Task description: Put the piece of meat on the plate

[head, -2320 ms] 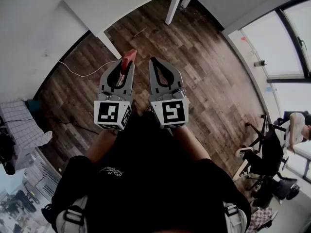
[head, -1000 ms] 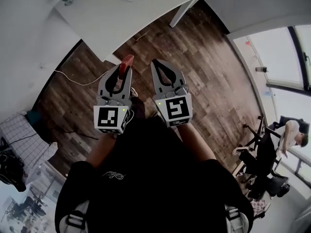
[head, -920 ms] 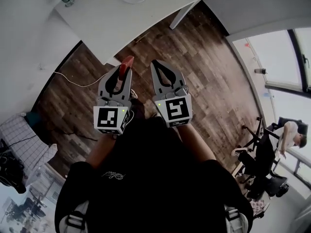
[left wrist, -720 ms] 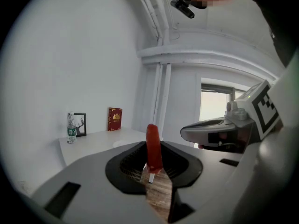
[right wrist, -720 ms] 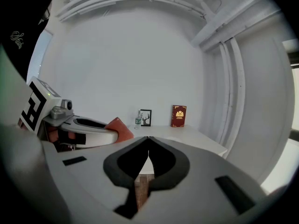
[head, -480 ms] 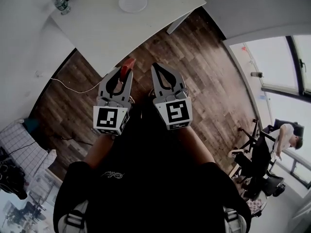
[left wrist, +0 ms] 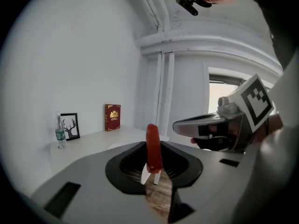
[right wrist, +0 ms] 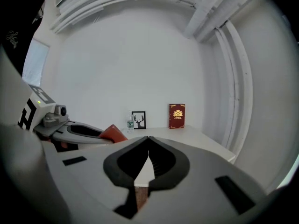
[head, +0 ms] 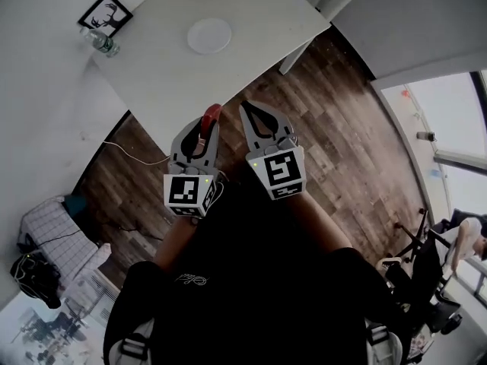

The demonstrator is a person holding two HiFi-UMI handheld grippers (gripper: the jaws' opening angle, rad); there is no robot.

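A red slab of meat (head: 211, 115) stands on edge between the fingertips of my left gripper (head: 207, 120), which is shut on it. In the left gripper view the meat (left wrist: 153, 149) rises upright out of the jaws of the left gripper (left wrist: 153, 174). The white plate (head: 209, 35) lies on the white table (head: 251, 21) ahead, beyond both grippers. My right gripper (head: 247, 107) is beside the left one, shut and holding nothing. In the right gripper view its tips (right wrist: 148, 138) meet, and the meat (right wrist: 112, 132) shows at the left.
A water bottle (head: 103, 44) and a framed deer picture (head: 104, 15) stand at the table's far left, and a red book (right wrist: 177, 116) leans against the wall. Wood floor (head: 342, 143) lies below. A cable (head: 137, 154) trails by the wall. A person sits far right.
The table and plate have come further into view and nearer as both grippers moved forward toward them. The meat stays held in the left gripper.
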